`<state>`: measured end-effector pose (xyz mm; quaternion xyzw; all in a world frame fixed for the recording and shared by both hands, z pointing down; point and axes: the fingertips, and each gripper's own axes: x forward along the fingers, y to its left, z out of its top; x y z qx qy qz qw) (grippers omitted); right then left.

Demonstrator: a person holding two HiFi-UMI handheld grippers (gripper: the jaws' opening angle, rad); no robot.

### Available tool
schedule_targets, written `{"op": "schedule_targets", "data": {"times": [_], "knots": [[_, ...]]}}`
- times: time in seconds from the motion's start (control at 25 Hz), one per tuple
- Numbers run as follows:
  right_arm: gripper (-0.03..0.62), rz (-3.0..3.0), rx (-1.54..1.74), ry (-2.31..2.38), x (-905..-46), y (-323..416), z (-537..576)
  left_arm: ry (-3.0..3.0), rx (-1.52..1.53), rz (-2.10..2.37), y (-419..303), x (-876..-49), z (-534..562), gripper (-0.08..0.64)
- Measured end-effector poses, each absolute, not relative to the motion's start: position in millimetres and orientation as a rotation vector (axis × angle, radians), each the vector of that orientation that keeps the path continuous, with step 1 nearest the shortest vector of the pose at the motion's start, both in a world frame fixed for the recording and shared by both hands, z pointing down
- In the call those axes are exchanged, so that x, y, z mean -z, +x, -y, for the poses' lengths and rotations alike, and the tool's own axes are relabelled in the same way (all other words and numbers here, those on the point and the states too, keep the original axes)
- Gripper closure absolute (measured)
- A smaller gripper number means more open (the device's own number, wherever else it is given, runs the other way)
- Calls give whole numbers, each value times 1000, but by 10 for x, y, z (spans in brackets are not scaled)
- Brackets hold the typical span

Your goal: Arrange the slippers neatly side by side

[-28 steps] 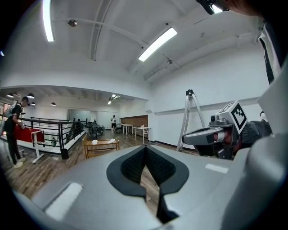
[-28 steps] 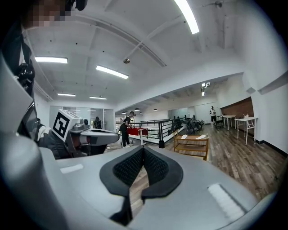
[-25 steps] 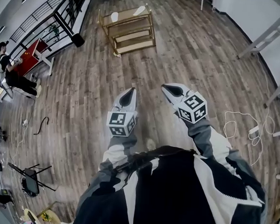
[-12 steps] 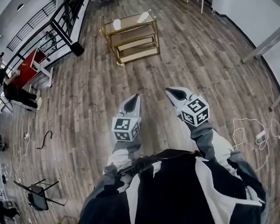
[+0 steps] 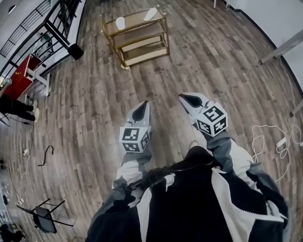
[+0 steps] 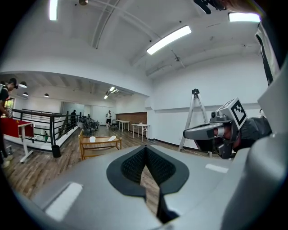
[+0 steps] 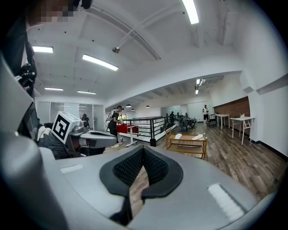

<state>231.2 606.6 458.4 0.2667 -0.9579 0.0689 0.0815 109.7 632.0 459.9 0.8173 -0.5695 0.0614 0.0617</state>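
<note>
Two white slippers (image 5: 120,23) (image 5: 151,13) lie apart on the top of a low golden shelf rack (image 5: 138,41) far ahead on the wooden floor. The left gripper view shows the slippers (image 6: 92,139) (image 6: 112,138) small and distant on the rack (image 6: 100,146), as does the right gripper view, with slippers (image 7: 178,136) (image 7: 198,137) on the rack (image 7: 186,143). My left gripper (image 5: 142,105) (image 6: 145,152) and right gripper (image 5: 183,97) (image 7: 143,153) are held out in front of my chest. Both are shut, hold nothing and point toward the rack.
A black railing (image 5: 60,13) runs along the left, with a red table (image 5: 21,76) and a person (image 5: 7,105) beside it. White cables (image 5: 274,144) lie on the floor at the right. A ladder's legs (image 5: 294,42) stand at the right. A black chair (image 5: 44,216) sits at the lower left.
The red table, the cable and the chair at the left have slid down the head view as I walk forward. Both grippers stay shut and side by side.
</note>
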Motion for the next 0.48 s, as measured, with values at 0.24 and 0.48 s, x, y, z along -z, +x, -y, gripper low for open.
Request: {"op": "schedule_targets", "data": {"times": [0.24, 0.48], "knots": [[588, 2889, -228, 769, -4678, 2275, -5429, 2442, -205, 1738, 1056, -4705, -5739, 548], [588, 2940, -211, 709, -4599, 2116, -4557, 2420, -240, 1767, 961, -4668, -4898, 548]]}}
